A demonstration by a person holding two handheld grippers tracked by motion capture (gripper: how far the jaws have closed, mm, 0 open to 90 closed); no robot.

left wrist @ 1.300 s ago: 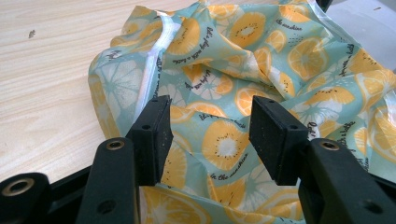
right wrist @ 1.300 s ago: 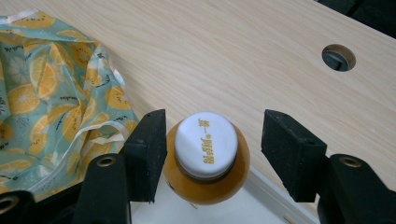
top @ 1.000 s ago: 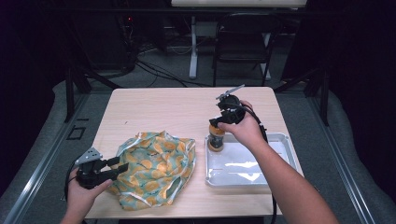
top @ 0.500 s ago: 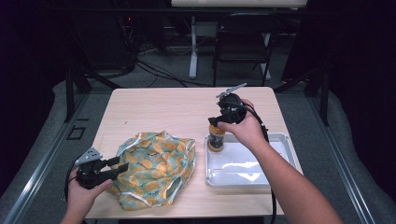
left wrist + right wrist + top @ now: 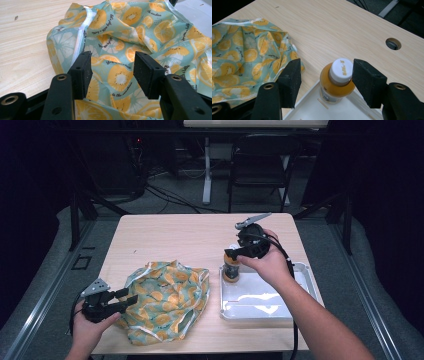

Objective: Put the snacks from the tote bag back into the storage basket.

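Note:
A teal bag printed with orange slices (image 5: 167, 300) lies crumpled on the table's near left. My left gripper (image 5: 129, 296) is open at its left edge, and in the left gripper view the jaws (image 5: 112, 67) straddle a fold of the bag (image 5: 140, 37) without pinching it. An orange juice bottle (image 5: 231, 269) with a white cap stands upright in the far left corner of a white tray (image 5: 265, 295). My right gripper (image 5: 232, 254) hovers over it, open. In the right gripper view the jaws (image 5: 325, 72) flank the bottle's (image 5: 337, 86) cap, and the right jaw is close to it.
The far half of the wooden table (image 5: 190, 235) is bare, with a cable hole (image 5: 393, 43) near its far edge. The tray (image 5: 312, 110) lies at the near right, next to the bag (image 5: 244, 62). A chair (image 5: 260, 165) and cables stand beyond the table.

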